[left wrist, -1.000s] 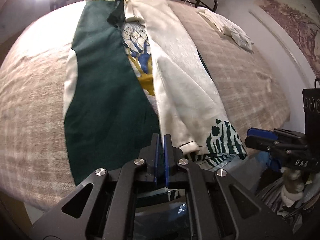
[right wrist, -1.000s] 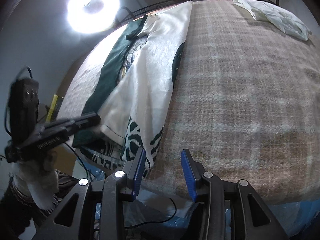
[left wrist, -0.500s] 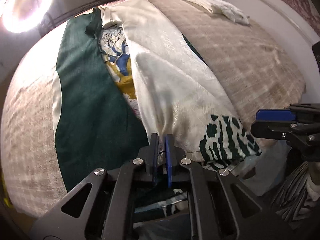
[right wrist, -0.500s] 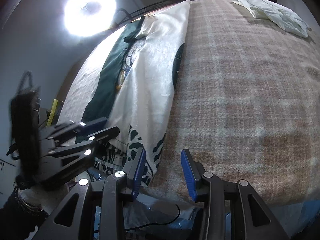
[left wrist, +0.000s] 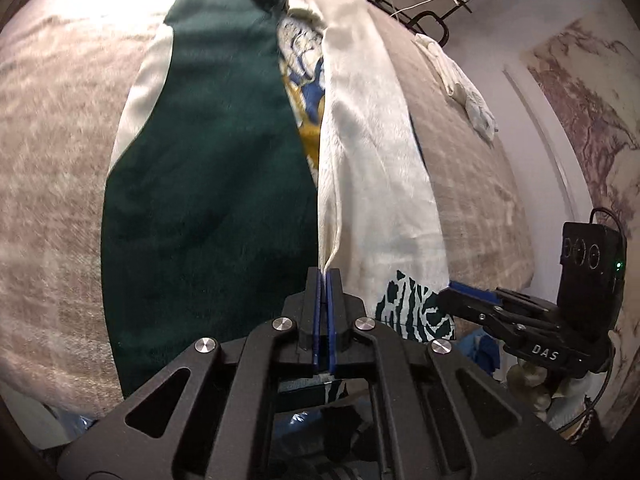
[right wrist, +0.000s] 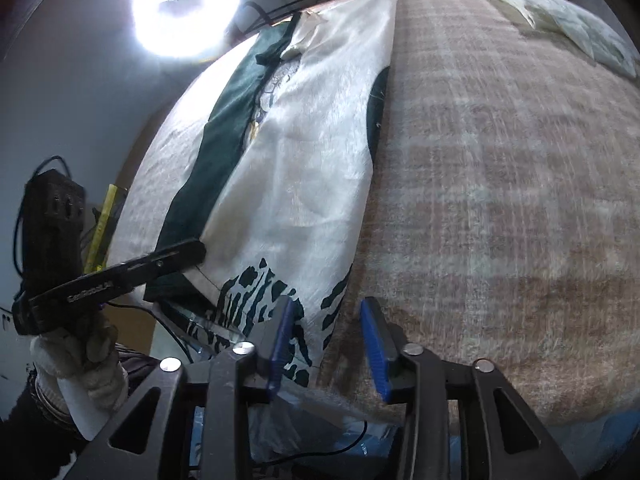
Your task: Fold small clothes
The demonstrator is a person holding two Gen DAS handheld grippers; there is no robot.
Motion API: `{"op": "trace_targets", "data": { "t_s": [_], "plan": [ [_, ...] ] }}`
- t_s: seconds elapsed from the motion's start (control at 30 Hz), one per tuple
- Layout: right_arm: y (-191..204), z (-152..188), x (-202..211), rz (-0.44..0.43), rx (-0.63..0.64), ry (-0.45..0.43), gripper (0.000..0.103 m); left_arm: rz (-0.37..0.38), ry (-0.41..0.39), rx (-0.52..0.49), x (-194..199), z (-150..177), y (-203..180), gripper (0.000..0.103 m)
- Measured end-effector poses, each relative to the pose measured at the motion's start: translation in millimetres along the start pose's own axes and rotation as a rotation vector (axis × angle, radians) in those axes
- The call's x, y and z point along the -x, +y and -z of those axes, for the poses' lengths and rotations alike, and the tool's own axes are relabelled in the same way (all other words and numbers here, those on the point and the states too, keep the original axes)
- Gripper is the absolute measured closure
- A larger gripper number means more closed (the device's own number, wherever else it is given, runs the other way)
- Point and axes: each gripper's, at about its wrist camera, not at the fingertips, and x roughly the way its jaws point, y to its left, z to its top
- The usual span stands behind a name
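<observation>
A dark green and cream garment [left wrist: 224, 200] with a printed front lies lengthwise on the plaid bed; its cream panel [left wrist: 372, 160] is folded over the middle. My left gripper [left wrist: 324, 276] is shut on the cream panel's near hem and draws it into a ridge. In the right wrist view the garment [right wrist: 304, 152] sits left of centre, with the left gripper [right wrist: 196, 250] at its hem. My right gripper [right wrist: 326, 320] hovers at the bed's near edge with its jaws closing. The zebra-patterned corner [right wrist: 256, 300] lies between its fingers, and the pads do not press it. From the left wrist view the right gripper [left wrist: 452, 292] is beside that corner.
A crumpled white cloth [left wrist: 460, 80] lies at the bed's far right corner [right wrist: 580, 28]. The plaid blanket [right wrist: 500, 160] spreads to the right of the garment. A ring light [right wrist: 186, 4] glares behind the dark bed rail. Blue plastic hangs below the near edge.
The left gripper has rolled and shifted while pinching the cream hem, which now stands up as a ridge. The right gripper has stayed in place, its fingers slightly closer together.
</observation>
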Motion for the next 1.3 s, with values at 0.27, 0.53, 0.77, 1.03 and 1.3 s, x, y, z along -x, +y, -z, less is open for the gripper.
{"op": "trace_targets", "data": {
  "t_s": [0.27,0.53,0.77,1.03,1.3],
  "plan": [
    [0,-3,13,-0.015,0.005,-0.016,0.103,-0.111,-0.051,-0.091,32,1,2,0.097],
    [0,11,21,-0.054,0.039,-0.002,0.061,-0.206,-0.089,-0.053,78,9,57,0.051],
    [-23,9,12,-0.171,-0.099,0.021,0.067,-0.072,0.006,0.115,62,17,89,0.051],
    [-5,12,-5,-0.207,-0.054,0.069,0.075,-0.043,0.056,0.054,48,18,70,0.083],
    [-5,6,-8,-0.265,-0.091,0.069,0.101,-0.008,0.035,0.053,49,8,62,0.101]
  ]
}}
